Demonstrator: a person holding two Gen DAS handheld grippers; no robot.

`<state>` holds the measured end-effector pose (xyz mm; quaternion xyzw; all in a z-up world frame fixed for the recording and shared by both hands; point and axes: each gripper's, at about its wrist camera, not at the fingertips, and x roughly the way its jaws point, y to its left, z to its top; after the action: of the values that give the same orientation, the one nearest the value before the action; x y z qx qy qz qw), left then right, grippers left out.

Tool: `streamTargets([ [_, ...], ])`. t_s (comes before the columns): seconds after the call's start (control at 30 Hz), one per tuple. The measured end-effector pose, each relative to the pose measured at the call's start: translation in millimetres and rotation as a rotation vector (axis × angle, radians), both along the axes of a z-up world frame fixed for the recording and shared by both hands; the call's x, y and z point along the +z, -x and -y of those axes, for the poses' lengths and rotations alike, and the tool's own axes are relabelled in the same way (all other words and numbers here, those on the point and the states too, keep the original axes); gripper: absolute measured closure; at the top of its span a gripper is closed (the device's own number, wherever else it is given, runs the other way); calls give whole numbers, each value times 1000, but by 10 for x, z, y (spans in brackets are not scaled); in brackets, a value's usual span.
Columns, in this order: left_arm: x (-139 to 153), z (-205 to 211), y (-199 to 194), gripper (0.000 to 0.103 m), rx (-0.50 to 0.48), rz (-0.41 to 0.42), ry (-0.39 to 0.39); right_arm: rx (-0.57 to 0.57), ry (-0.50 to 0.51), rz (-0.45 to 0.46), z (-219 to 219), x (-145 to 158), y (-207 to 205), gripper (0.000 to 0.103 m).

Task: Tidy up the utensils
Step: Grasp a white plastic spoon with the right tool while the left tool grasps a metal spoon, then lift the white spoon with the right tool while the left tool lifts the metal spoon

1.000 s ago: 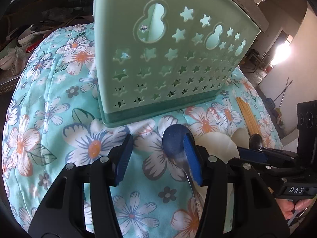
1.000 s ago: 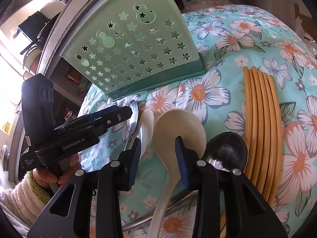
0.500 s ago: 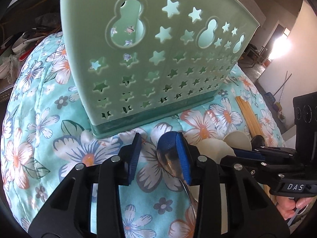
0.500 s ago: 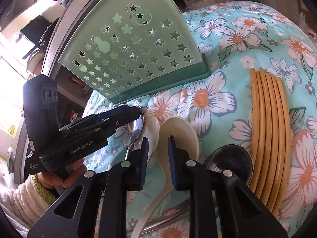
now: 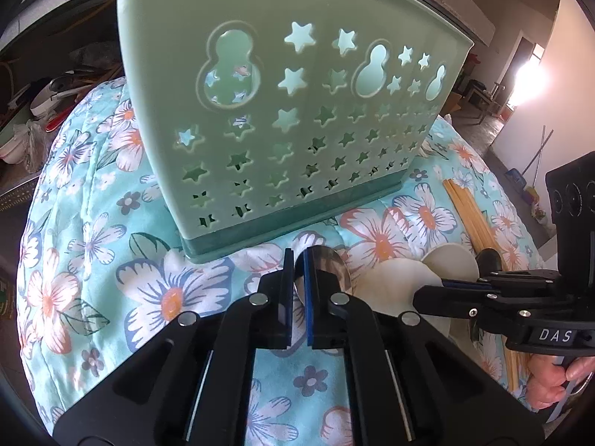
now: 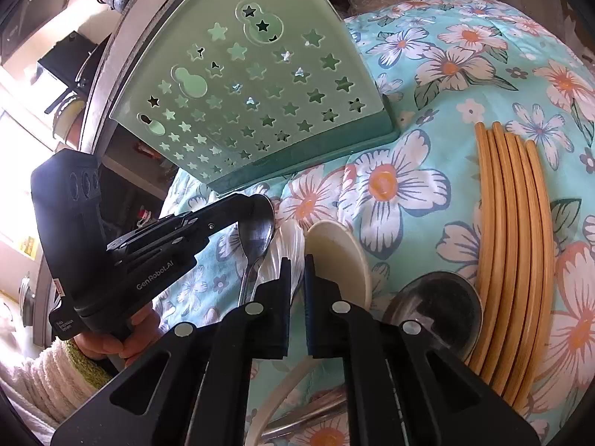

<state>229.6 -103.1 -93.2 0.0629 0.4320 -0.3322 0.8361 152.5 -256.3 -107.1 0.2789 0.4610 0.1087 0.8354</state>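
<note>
Left gripper (image 5: 298,260) clamped on steel spoon (image 6: 256,232) bowl, right gripper (image 6: 296,264) on cream spoon (image 6: 340,256), both just before green utensil caddy (image 5: 290,111). Only right view: dark ladle (image 6: 440,308) touching full chopsticks (image 6: 515,252) bundle.

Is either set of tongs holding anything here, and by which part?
Left tongs pinch the metal spoon at the bowl's edge. Right tongs pinch the cream spoon, also at the bowl's edge.

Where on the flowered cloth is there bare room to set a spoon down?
Bare cloth left of the green holder, and right of the chopsticks. Crowded before the holder: metal spoon, cream spoon, dark spoon.
</note>
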Motion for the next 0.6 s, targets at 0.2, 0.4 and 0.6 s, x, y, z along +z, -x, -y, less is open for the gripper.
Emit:
streamTargets([
  [0.2, 40, -94, 52, 102, 3, 5, -8, -13, -7, 5, 79, 32, 81, 98],
  [0.4, 119, -214, 112, 103, 22, 10, -4, -21, -9, 18, 121, 89, 140, 99],
  [0.6, 232, -413, 183, 103, 54, 27, -3, -26, -10, 40, 146, 176, 212, 99],
])
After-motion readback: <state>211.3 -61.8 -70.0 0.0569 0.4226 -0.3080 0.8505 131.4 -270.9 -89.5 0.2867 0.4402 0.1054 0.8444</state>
